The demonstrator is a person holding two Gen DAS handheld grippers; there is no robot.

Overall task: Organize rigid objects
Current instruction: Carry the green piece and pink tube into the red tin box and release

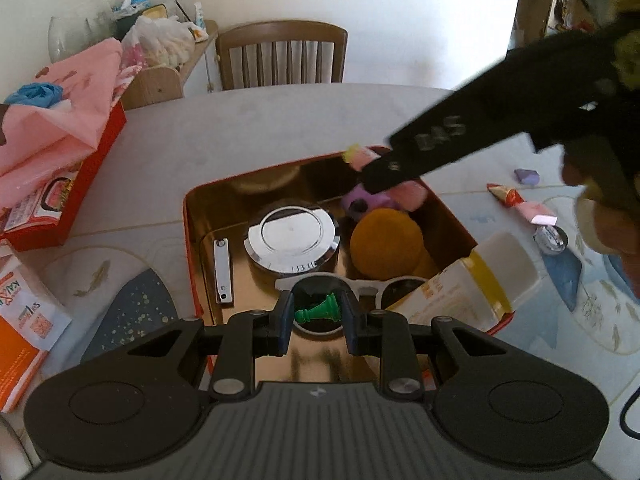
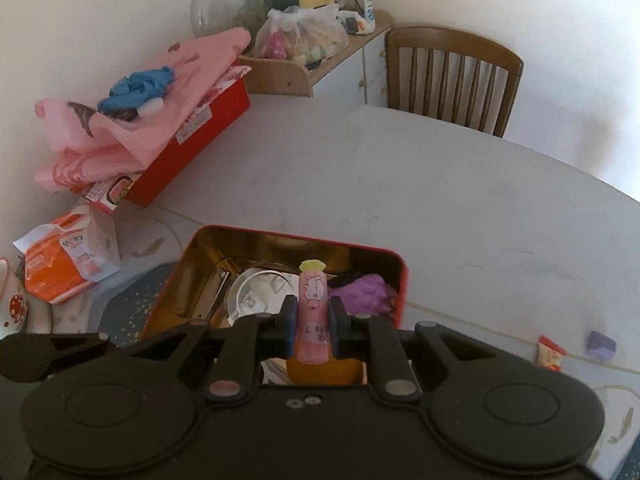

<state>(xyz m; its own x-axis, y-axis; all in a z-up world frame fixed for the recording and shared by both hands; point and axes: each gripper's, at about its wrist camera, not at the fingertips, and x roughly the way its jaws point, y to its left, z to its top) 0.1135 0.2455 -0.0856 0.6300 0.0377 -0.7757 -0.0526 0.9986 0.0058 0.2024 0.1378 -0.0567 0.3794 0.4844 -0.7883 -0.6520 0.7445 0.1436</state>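
Red-rimmed tin [image 1: 191,216] on the surface is crowded, so the green chess piece [image 1: 320,309] pinched in the left gripper [image 1: 318,316] jaws and the pink tube [image 2: 314,316] clamped by the right gripper [image 2: 313,322] could snag the white sunglasses [image 1: 384,286] or bounce out

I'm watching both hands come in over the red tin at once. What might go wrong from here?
1. The left tongs and right tongs both hang over the gold-lined red tin; they may collide.
2. The green chess pawn lies between the left fingers, the grip unclear; it may drop.
3. The pink cartoon-printed tube could land on the purple plush toy and roll.
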